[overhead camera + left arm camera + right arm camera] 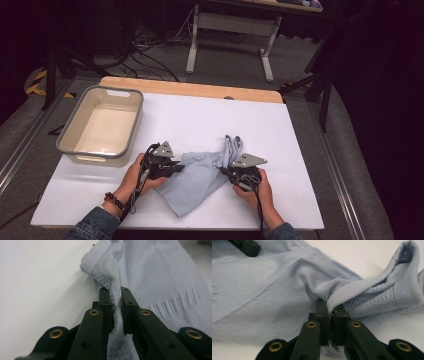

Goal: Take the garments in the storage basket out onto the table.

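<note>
Jaws: both clenched on garment (197, 177) edges | bin (80, 150) left | table (280, 130) right bare

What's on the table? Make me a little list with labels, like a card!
Thing being handled: light blue knitted garment, crumpled on the white table
Left claw: shut on the garment's left edge, fabric pinched between its jaws
Right claw: shut on the garment's right side, near a bunched-up mesh part
Hands: one hand holds each claw, coming from the near edge
Also on the table: grey tub at the far left, nothing visible inside
Garment and tub: apart
</note>
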Motion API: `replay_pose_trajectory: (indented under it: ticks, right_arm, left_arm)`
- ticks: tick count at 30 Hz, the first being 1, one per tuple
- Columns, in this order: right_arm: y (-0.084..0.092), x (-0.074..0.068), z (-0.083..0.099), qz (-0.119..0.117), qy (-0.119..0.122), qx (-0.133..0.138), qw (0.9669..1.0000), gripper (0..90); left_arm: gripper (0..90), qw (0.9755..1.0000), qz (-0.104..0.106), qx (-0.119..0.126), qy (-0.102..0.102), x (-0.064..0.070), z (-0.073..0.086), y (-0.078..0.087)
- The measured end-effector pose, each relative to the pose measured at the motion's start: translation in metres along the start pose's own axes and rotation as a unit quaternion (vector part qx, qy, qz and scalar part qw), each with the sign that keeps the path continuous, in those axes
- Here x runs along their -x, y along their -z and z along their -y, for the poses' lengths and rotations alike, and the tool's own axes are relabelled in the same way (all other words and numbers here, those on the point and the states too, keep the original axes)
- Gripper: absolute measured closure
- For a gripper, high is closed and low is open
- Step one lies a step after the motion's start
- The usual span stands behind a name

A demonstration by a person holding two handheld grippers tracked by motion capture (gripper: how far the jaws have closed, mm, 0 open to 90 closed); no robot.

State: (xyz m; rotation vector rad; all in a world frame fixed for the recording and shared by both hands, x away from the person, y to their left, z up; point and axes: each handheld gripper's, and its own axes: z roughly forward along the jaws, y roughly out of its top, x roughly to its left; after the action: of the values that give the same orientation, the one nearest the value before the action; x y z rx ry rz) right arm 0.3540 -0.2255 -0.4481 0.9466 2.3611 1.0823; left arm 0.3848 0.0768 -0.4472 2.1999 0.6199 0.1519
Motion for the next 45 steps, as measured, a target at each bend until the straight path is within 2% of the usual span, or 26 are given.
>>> replay_pose_trajectory:
  ticks: [1,2,4,5,7,8,13,16,20,21,25,27,31,36,45]
  right_arm:
    - [-0.001,0.002,-0.005,0.008,0.006,0.005,0.9999,86.4]
    - [-0.002,0.003,-0.007,0.011,0.009,0.009,0.9999,86.4]
    - [-0.002,0.005,-0.012,0.016,0.017,0.017,0.9996,86.4]
    - [-0.002,0.005,-0.012,0.016,0.017,0.017,0.9996,86.4]
    - [-0.002,0.008,-0.024,0.023,0.024,0.033,0.9989,86.4]
    - [-0.002,0.009,-0.028,0.027,0.028,0.039,0.9985,86.5]
    - [-0.010,0.013,-0.042,0.033,0.034,0.051,0.9976,85.7]
    - [-0.026,0.016,-0.049,0.034,0.033,0.043,0.9979,82.9]
    - [-0.036,0.018,-0.048,0.042,0.030,0.032,0.9982,78.9]
    - [-0.038,0.020,-0.046,0.047,0.020,0.031,0.9982,73.3]
    - [-0.037,0.022,-0.043,0.055,0.008,0.034,0.9979,69.2]
    - [-0.036,0.023,-0.040,0.057,-0.001,0.035,0.9978,67.1]
    - [-0.032,0.023,-0.038,0.054,0.000,0.035,0.9979,65.2]
    - [-0.022,0.023,-0.039,0.054,0.001,0.053,0.9971,62.8]
    - [0.008,0.031,-0.033,0.062,-0.006,0.074,0.9953,64.9]
  left_arm:
    - [83.1,0.9998,-0.016,0.013,-0.002,0.001,-0.002,0.006]
    - [83.1,0.9998,-0.016,0.013,-0.002,0.001,-0.002,0.006]
    - [83.1,0.9989,-0.037,0.026,-0.008,0.003,-0.004,0.013]
    - [83.1,0.9989,-0.037,0.026,-0.008,0.003,-0.004,0.013]
    - [83.2,0.9978,-0.052,0.040,-0.007,0.004,-0.005,0.021]
    - [83.2,0.9967,-0.065,0.047,-0.009,0.005,-0.007,0.027]
    - [82.8,0.9947,-0.085,0.058,0.000,0.005,-0.007,0.036]
    - [82.5,0.9938,-0.095,0.058,0.006,0.005,-0.005,0.037]
    - [81.8,0.9949,-0.086,0.053,0.005,0.003,0.000,0.036]
    - [81.9,0.9955,-0.082,0.048,0.002,0.002,0.001,0.034]
    - [83.0,0.9957,-0.083,0.041,0.006,0.001,0.003,0.028]
    - [83.2,0.9948,-0.087,0.053,0.003,0.003,0.002,0.029]
    - [84.4,0.9931,-0.086,0.080,-0.003,0.006,0.000,0.034]
    - [85.2,0.9921,-0.074,0.100,-0.015,0.012,-0.006,0.037]
    - [85.5,0.9912,-0.046,0.118,-0.041,0.027,-0.021,0.034]
